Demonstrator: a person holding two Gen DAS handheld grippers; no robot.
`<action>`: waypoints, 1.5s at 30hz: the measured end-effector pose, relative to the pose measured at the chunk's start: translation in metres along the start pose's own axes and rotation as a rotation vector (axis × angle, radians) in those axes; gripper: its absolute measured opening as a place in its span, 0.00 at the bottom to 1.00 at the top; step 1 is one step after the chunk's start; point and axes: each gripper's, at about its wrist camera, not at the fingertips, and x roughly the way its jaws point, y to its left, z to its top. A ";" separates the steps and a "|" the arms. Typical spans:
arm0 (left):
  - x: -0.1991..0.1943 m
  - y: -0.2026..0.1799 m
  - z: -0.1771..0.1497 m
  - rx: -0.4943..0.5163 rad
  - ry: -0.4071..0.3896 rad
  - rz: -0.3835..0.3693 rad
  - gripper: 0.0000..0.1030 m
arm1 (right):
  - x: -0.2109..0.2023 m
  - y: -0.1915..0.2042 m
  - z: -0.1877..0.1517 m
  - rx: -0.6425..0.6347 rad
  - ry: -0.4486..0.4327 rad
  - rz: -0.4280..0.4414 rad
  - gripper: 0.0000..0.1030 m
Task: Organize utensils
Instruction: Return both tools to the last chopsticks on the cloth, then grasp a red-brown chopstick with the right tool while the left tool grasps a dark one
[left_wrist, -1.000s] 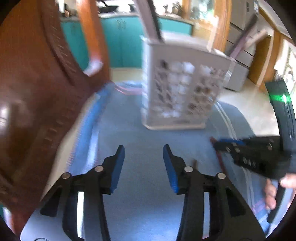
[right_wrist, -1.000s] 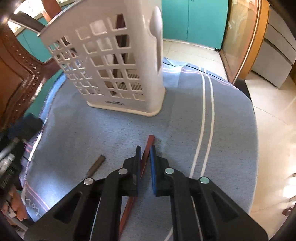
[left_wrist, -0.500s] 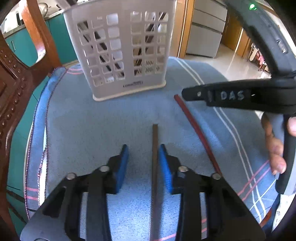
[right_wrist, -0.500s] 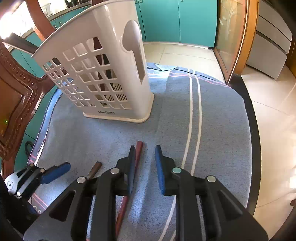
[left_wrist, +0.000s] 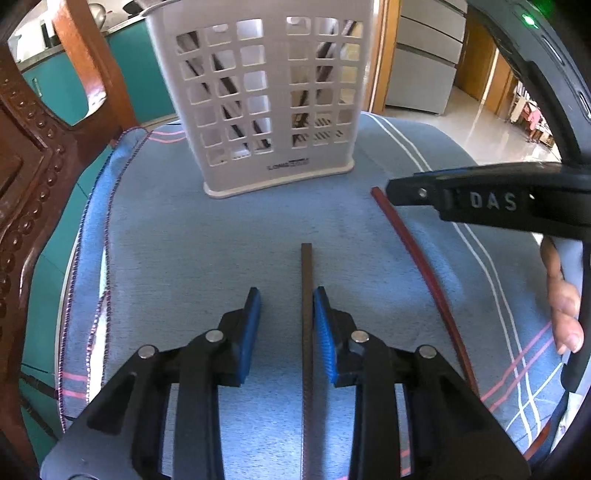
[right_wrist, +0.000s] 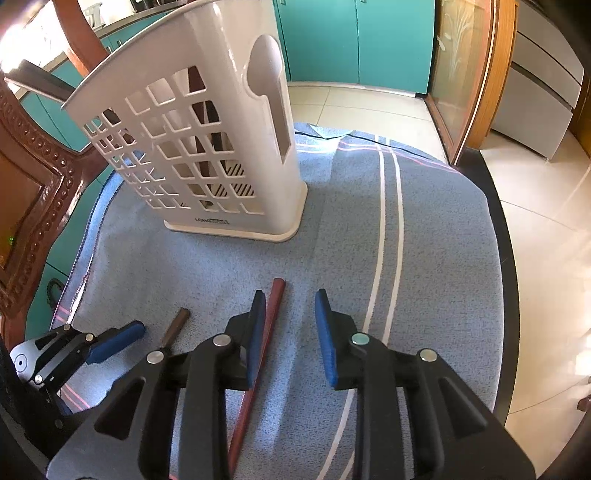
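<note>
A dark brown chopstick (left_wrist: 306, 280) lies on the blue cloth between the jaws of my left gripper (left_wrist: 286, 325), close against the right pad; the jaws are closing and the left pad stands clear of it. A red chopstick (right_wrist: 272, 317) lies between the opening jaws of my right gripper (right_wrist: 290, 332), beside its left pad, with neither pad pressing on it. The white slotted utensil basket (left_wrist: 269, 103) stands upright behind both sticks and holds several dark utensils. The right wrist view also has the brown chopstick (right_wrist: 175, 328) and my left gripper (right_wrist: 123, 339) at lower left.
A blue striped cloth (right_wrist: 424, 240) covers the round table. A carved wooden chair (left_wrist: 33, 158) rises at the left edge. A person's hand (left_wrist: 563, 306) holds the right gripper (left_wrist: 410, 192) at the right. Teal cabinets and tiled floor lie beyond.
My left gripper swung down over the brown chopstick and its jaws narrowed around it. My right gripper, shut on the red chopstick a second ago, has opened and let it lie on the cloth.
</note>
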 end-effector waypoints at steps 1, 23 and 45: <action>0.001 0.004 0.001 -0.008 -0.003 0.016 0.30 | 0.000 0.000 0.000 -0.001 0.001 -0.001 0.28; -0.003 0.038 -0.002 -0.100 -0.011 0.109 0.44 | 0.011 0.026 -0.011 -0.104 0.022 -0.026 0.41; 0.000 0.035 0.001 -0.097 -0.011 0.122 0.48 | 0.008 0.051 -0.029 -0.182 0.016 -0.055 0.11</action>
